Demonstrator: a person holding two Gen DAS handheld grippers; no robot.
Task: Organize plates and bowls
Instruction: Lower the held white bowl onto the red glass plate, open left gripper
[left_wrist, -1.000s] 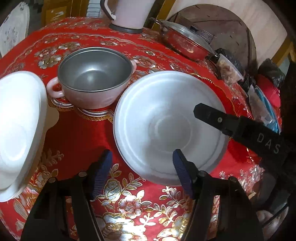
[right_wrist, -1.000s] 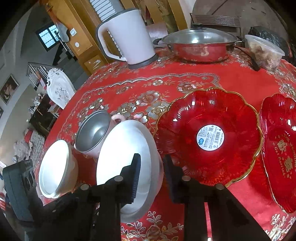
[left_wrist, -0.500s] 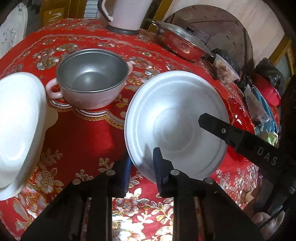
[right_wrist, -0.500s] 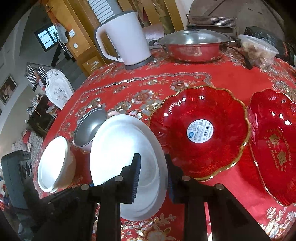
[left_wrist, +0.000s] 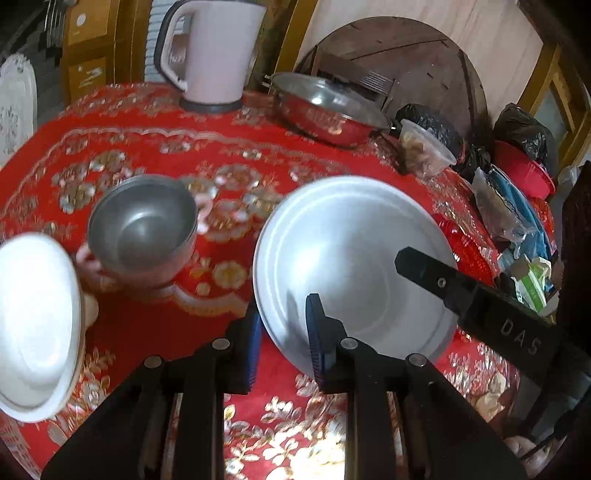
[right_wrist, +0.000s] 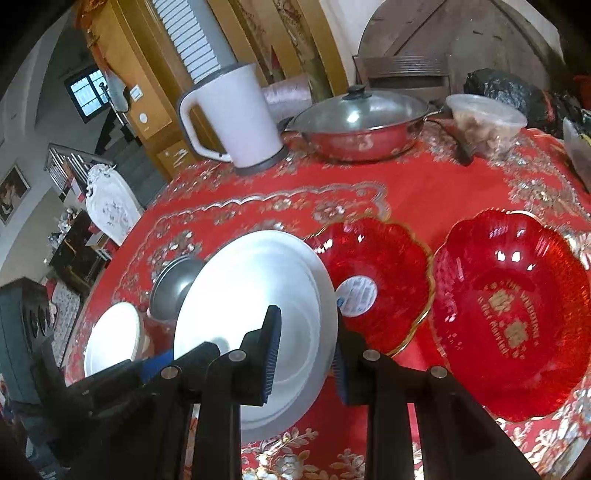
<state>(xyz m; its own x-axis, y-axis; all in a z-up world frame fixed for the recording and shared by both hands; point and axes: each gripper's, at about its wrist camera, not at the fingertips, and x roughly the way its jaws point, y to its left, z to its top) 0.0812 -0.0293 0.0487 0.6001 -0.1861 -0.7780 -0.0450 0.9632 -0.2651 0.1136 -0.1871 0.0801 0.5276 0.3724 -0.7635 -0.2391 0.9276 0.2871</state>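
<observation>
Both your grippers, left (left_wrist: 282, 343) and right (right_wrist: 304, 354), pinch one silver plate (left_wrist: 351, 258); two red dishes (right_wrist: 384, 273) at 3 o'clock.

I'm seeing open red tablecloth (right_wrist: 436, 192) running between the dishes and the back row of kettle (right_wrist: 236, 122), lidded pan (right_wrist: 362, 129) and plastic tub (right_wrist: 487, 122). The steel bowl (left_wrist: 144, 225) and white bowl (left_wrist: 37, 325) are crowding my left; two red dishes (right_wrist: 384, 277) (right_wrist: 513, 314) are filling my right.
</observation>
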